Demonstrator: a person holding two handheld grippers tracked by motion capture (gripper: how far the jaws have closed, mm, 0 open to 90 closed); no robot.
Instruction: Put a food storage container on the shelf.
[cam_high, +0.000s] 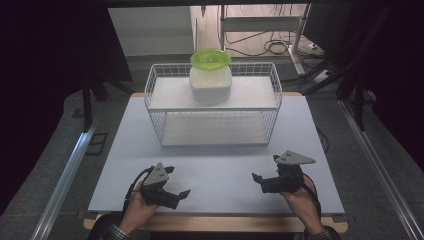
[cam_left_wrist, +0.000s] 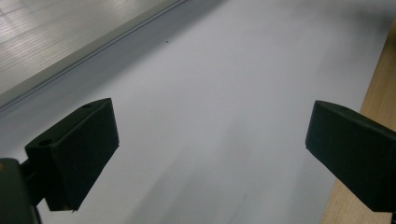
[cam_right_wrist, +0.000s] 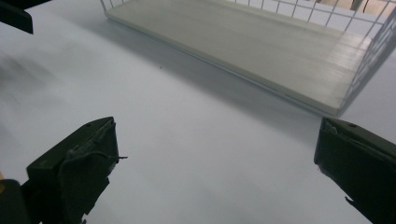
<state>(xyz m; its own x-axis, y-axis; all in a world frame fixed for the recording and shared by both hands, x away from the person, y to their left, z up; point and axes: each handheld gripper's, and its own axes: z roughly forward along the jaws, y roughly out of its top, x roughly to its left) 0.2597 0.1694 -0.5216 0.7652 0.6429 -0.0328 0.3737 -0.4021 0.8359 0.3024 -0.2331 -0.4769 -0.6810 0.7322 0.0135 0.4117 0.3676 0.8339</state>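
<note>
Nearest to us, our left gripper (cam_high: 171, 183) hovers low over the pale grey counter (cam_high: 215, 175) with its jaws spread wide and nothing between them; to its right our right gripper (cam_high: 266, 168) is just as wide and empty. Well beyond both, on the upper shelf of the white wire rack (cam_high: 213, 102), sits the translucent white plastic tub (cam_high: 210, 82) with a lime-green bowl-shaped lid (cam_high: 210, 59). We judge that no grasp has begun: next we must reach forward and up, over the rack's rim, towards the tub.
</note>
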